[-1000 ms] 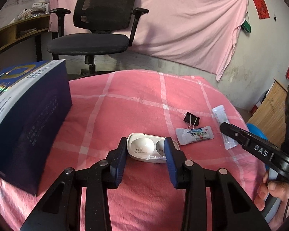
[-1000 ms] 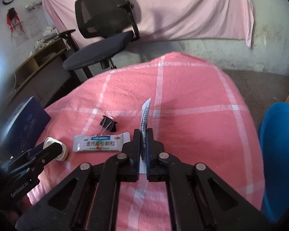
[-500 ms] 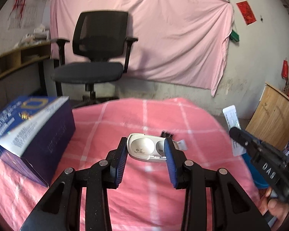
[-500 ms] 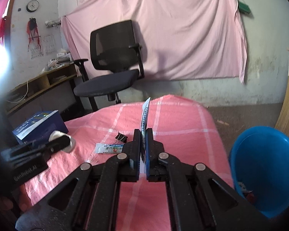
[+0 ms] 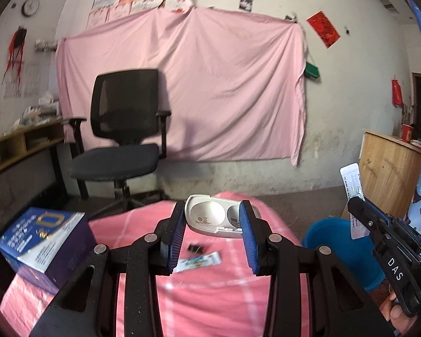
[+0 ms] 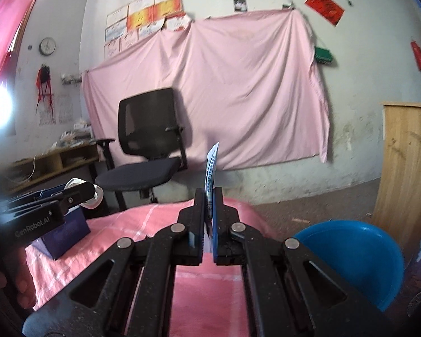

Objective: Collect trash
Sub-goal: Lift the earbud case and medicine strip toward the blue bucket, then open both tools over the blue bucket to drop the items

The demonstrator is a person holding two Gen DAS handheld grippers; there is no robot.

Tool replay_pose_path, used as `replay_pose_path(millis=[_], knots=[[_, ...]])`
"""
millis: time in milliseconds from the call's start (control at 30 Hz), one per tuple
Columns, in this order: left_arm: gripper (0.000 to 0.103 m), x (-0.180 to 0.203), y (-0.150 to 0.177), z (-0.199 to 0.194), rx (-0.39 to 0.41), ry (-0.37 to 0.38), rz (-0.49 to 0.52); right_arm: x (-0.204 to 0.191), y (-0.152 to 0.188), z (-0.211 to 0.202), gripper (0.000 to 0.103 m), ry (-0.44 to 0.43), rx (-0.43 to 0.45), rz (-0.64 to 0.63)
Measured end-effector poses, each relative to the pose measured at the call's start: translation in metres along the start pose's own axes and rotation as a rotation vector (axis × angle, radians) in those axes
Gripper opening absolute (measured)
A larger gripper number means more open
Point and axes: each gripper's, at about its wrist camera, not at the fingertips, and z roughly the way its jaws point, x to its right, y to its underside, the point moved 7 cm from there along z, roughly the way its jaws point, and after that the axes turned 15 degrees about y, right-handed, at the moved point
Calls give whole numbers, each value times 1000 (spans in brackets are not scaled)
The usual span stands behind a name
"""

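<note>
My left gripper (image 5: 212, 219) is shut on a white plastic case (image 5: 216, 219), held well above the pink checked tablecloth (image 5: 205, 303). My right gripper (image 6: 209, 196) is shut on a thin white sachet (image 6: 211, 165) that sticks up edge-on from its jaws; the same sachet (image 5: 352, 185) shows in the left wrist view above the right gripper (image 5: 356, 205). A blue bin (image 6: 359, 255) stands on the floor at the lower right of the table. On the cloth lie a printed sachet (image 5: 199, 261) and a black binder clip (image 5: 196, 248).
A dark blue box (image 5: 45, 238) stands at the left of the table. Behind the table is a black office chair (image 5: 123, 140) before a pink sheet on the wall. A wooden cabinet (image 6: 407, 168) stands right; a shelf desk (image 5: 16, 146) left.
Both grippers have risen from the table with their loads, the case and the sachet. The views have tilted up to the wall, and the blue bin has come into sight at the right.
</note>
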Motion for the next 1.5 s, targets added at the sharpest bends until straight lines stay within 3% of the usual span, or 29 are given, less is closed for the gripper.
replay_pose_path(millis=[367, 700, 900, 1067, 1500], knots=[[33, 78, -22, 2, 59, 79, 108, 63, -19, -44, 18, 127, 129, 28], [33, 139, -25, 18, 92, 166, 177, 120, -18, -61, 18, 241, 155, 67], [33, 165, -18, 41, 61, 216, 179, 157, -12, -60, 18, 303, 113, 128], [33, 176, -6, 67, 1, 254, 138, 176, -1, -46, 18, 329, 25, 160], [33, 186, 40, 131, -143, 282, 60, 210, 32, -7, 18, 337, -171, 242]])
